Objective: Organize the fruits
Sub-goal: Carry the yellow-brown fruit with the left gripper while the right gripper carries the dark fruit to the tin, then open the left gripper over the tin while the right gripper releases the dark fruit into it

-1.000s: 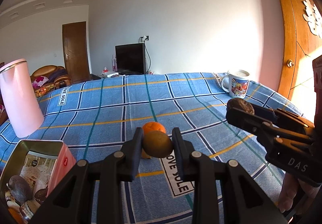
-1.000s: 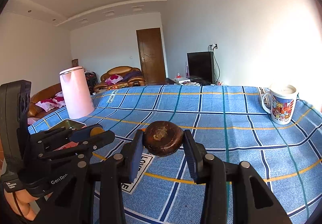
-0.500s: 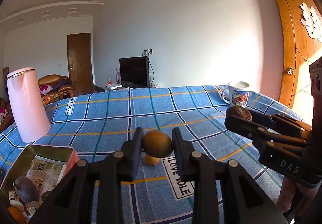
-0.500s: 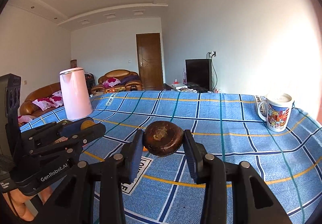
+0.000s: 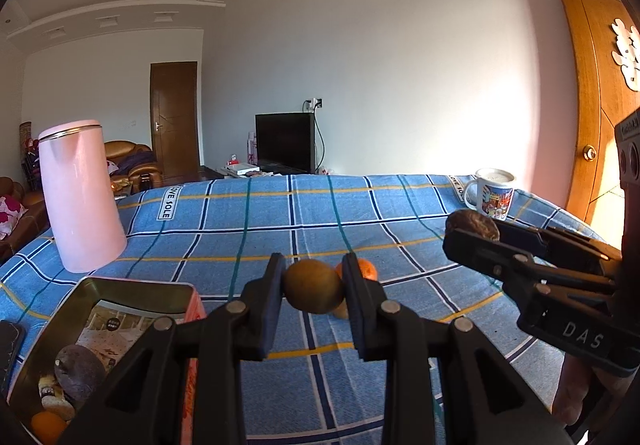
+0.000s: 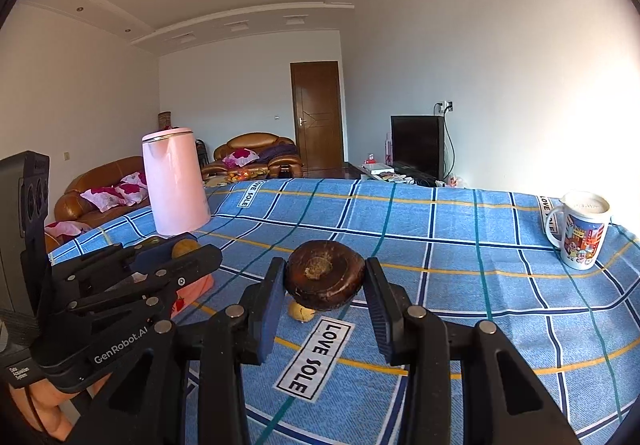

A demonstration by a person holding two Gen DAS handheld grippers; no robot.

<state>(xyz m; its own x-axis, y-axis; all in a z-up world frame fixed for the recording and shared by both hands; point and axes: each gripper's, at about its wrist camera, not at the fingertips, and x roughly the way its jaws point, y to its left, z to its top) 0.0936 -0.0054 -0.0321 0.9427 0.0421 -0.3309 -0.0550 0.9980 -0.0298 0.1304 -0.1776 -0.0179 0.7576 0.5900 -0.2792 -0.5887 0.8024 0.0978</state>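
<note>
Left tongs (image 5: 314, 291): I clamp the kiwi (image 5: 313, 292) at its middle; soft, bruises easily.
Right tongs (image 6: 324, 287): I grip the dark round fruit (image 6: 324, 280) across its sides; hard-shelled, probably slippery.
Tin (image 5: 132, 287): likely destination.

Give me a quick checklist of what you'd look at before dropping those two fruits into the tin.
1. Left gripper pinches the brownish-green fruit between both pads: ok.
2. Right gripper clamps the dark round fruit: ok.
3. Tin is open on top: ok.
4. Room left in the tin; fruit sits only at its near end: ok.
5. Orange and another small fruit remain on the blue cloth, so sorting isn't finished: not ok.
6. Whether either fruit is being squashed: cannot tell.
</note>
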